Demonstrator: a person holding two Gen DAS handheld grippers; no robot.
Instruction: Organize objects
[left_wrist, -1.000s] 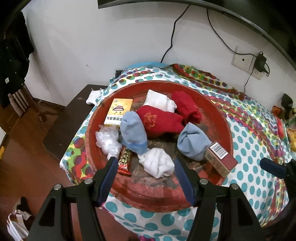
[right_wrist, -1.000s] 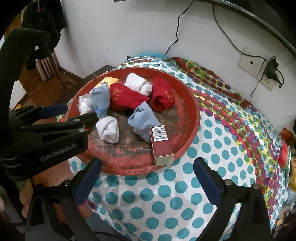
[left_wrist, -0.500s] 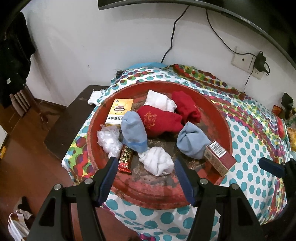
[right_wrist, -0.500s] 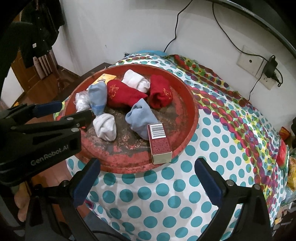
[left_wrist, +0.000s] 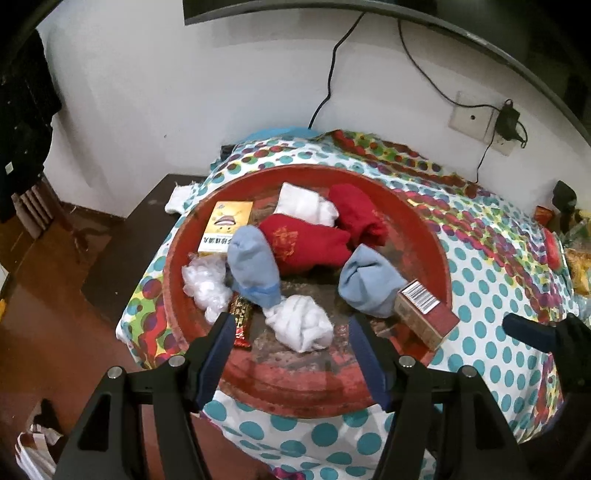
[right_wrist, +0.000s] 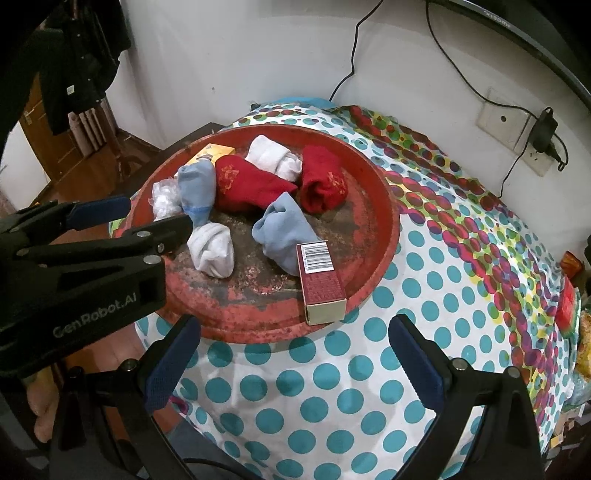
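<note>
Pulled back a touch from the red tray (left_wrist: 424, 229) since a second ago; nothing on it shifted. Both sets of fingers spread wide, holding nothing: left gripper (left_wrist: 291, 336) hovering over the tray's near rim, right gripper (right_wrist: 295, 347) just off that rim, above the dotted desk cloth (right_wrist: 424, 332). All piled in the tray: rolled socks, white sock ball (left_wrist: 299, 326) nearest the left fingers, maroon box (right_wrist: 320, 280) at the near-right edge, yellow box (left_wrist: 227, 225) at the far-left. Hard to call the stage, could be sorted or still jumbled. Probably lining up a pick.
</note>
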